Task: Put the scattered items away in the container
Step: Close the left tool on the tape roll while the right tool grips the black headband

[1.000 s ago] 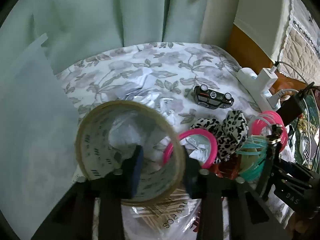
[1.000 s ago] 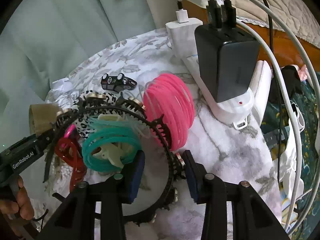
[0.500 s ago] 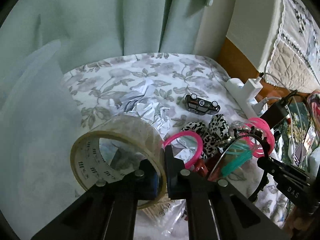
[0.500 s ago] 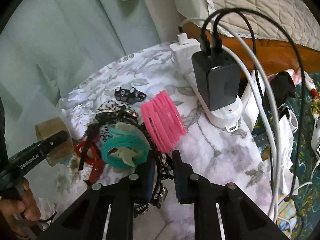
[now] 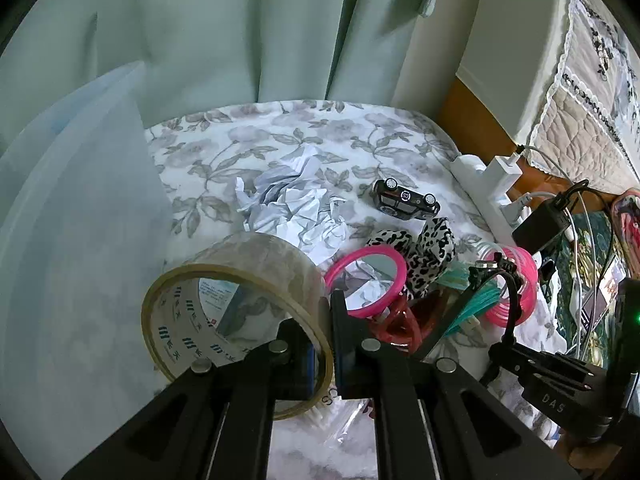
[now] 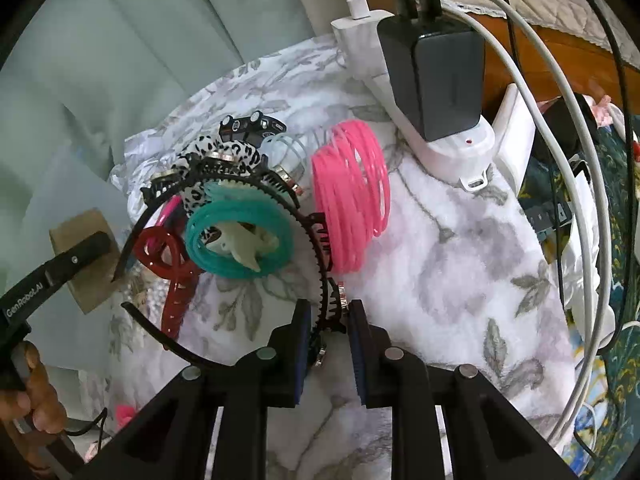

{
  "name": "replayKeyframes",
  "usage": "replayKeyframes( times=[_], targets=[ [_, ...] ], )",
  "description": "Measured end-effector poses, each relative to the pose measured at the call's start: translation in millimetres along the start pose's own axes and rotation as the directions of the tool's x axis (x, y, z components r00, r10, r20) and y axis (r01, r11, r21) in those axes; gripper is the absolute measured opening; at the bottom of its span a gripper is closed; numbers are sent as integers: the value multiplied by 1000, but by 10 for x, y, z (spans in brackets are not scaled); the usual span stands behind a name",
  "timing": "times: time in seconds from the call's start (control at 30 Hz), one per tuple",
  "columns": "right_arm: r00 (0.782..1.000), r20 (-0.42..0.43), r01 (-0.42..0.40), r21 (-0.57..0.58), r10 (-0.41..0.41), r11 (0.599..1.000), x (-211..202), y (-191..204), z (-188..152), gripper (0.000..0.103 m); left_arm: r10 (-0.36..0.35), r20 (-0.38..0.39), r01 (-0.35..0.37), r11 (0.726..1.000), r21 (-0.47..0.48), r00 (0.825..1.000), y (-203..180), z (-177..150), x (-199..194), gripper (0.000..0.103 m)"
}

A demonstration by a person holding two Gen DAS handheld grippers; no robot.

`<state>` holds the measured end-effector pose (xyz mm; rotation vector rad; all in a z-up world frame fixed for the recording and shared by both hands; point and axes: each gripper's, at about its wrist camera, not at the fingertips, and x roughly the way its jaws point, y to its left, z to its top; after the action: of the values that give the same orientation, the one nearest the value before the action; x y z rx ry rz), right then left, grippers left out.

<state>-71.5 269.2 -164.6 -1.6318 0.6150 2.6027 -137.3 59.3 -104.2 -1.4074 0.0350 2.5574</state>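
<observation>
My left gripper (image 5: 326, 312) is shut on the wall of a clear tape roll (image 5: 240, 280), one finger inside the ring, and holds it just above the floral cloth. A translucent bluish container (image 5: 80, 220) stands to its left. In the right wrist view my right gripper (image 6: 329, 316) has a black toothed headband (image 6: 256, 184) between its pads. The jaws are opening slightly, but the pads still touch the band. Inside the headband's arc lie a teal coil (image 6: 240, 236), a red hair claw (image 6: 168, 264) and a pink coil (image 6: 352, 196).
A pink round mirror (image 5: 366, 280), a leopard scrunchie (image 5: 432, 248), a black toy car (image 5: 406, 200) and crumpled paper (image 5: 292, 208) lie on the cloth. At the right edge sits a white power strip (image 6: 440, 136) with a black charger (image 6: 440, 80) and looping cables.
The left jaws closed on the tape roll's wall and raised it a little. The right jaws closed onto the headband, and the view has pulled back slightly.
</observation>
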Motion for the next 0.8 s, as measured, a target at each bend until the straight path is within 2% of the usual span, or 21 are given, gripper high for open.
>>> replayKeyframes(
  times=[0.1, 0.23, 0.47, 0.57, 0.73, 0.8],
  targets=[
    [1000, 3, -7, -2, 7, 1000, 12, 24, -13, 23, -2, -2, 2, 1000, -2, 1000, 7, 0, -7, 7],
    [998, 15, -66, 6, 66, 998, -48, 65, -30, 21, -3, 1, 3, 1000, -8, 1000, 31, -4, -41, 7],
    [990, 102, -90, -51, 95, 995, -387, 240, 14, 18, -8, 14, 8, 1000, -25, 1000, 75, -12, -139, 7],
    [987, 104, -116, -55, 122, 992, -470, 277, -4, 17, -12, 25, 12, 1000, -27, 1000, 80, -19, -208, 7],
    [989, 102, -105, -64, 111, 992, -492, 296, -41, 17, -16, 45, 18, 999, -31, 999, 92, -42, -332, 7],
    [989, 80, -123, -49, 127, 991, -464, 262, -40, 17, -17, 49, 19, 999, -36, 999, 105, -50, -363, 7]
  ],
)
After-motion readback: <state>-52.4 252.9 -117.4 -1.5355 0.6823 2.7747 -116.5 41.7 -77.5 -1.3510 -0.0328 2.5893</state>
